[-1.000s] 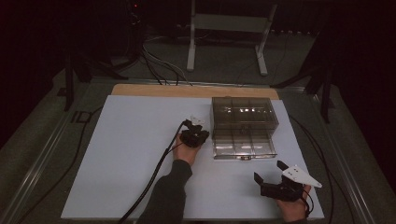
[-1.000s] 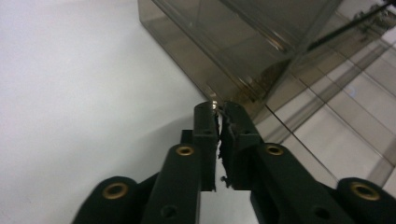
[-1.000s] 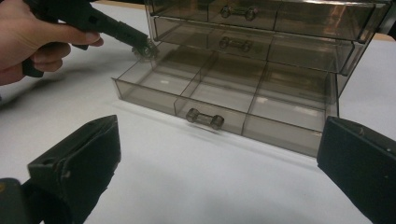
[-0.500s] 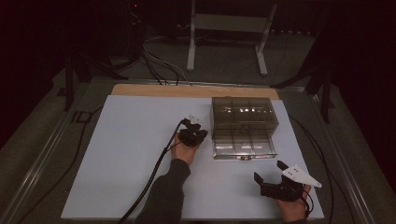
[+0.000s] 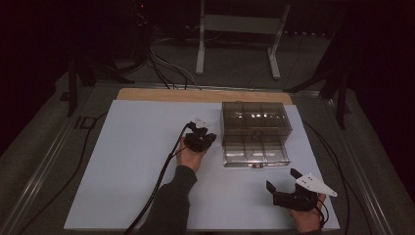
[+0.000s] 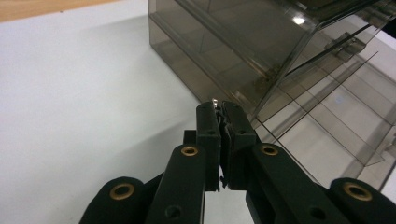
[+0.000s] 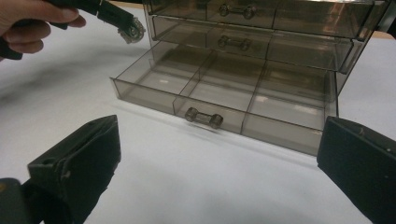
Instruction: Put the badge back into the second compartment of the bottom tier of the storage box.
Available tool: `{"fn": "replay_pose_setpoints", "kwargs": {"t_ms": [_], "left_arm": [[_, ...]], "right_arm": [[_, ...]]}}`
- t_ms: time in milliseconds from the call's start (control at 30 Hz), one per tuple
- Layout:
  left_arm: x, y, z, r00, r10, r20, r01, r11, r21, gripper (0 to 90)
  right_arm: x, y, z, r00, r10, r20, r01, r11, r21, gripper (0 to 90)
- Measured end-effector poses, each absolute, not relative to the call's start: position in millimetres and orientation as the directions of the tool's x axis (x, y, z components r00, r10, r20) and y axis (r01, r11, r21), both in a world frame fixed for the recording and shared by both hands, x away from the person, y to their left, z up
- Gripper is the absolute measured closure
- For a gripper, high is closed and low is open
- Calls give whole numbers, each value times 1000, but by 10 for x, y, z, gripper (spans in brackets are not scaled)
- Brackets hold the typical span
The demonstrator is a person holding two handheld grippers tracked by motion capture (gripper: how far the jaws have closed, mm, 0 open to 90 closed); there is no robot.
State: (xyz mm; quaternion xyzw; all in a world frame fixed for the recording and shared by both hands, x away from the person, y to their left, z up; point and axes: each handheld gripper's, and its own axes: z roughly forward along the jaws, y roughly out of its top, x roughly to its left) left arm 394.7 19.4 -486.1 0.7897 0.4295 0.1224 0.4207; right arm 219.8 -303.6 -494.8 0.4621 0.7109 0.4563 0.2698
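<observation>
Dark room around; grey floor with cables and a white stand (image 5: 240,34) behind the table. White sheet (image 5: 122,161) covers the table top, a wooden strip (image 5: 195,95) bare at the far edge. Smoky clear drawer cabinet (image 5: 254,120) sits right of centre, its bottom drawer (image 5: 254,152) pulled out toward the person; the three compartments look empty, a small handle (image 7: 202,117) on the front. Left gripper (image 5: 201,138) sits just beside the cabinet's left front corner, jaws closed together, a small bright bit pinched at the tips, too small to identify. Right gripper (image 5: 285,182) rests near the sheet's right front corner, jaws spread wide, holding nothing. Versus a second ago: nothing visibly shifted.
</observation>
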Motion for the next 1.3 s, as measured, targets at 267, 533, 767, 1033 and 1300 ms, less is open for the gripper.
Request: {"fn": "replay_pose_setpoints", "kwargs": {"t_ms": [267,533,767,1033,1300], "left_arm": [[3913,235,-4774,609,777,-163,562,-277,779,882],[3867,238,-4707,630,758,-167,547,-282,788,882],[3814,256,-4624,650,742,-165,530,-288,797,882],[3754,247,-4562,670,726,-157,515,-302,802,882],[3717,173,-4522,687,708,-164,507,-305,806,882]], "right_arm": [[2195,-3039,-4947,-425,904,40,412,154,898,0],[2195,-3041,-4948,-424,905,40,412,153,898,0],[2194,-3040,-4949,-424,905,41,413,153,898,0],[2192,-3036,-4948,-424,905,41,413,153,898,0],[2193,-3037,-4949,-424,905,41,413,153,898,0]]}}
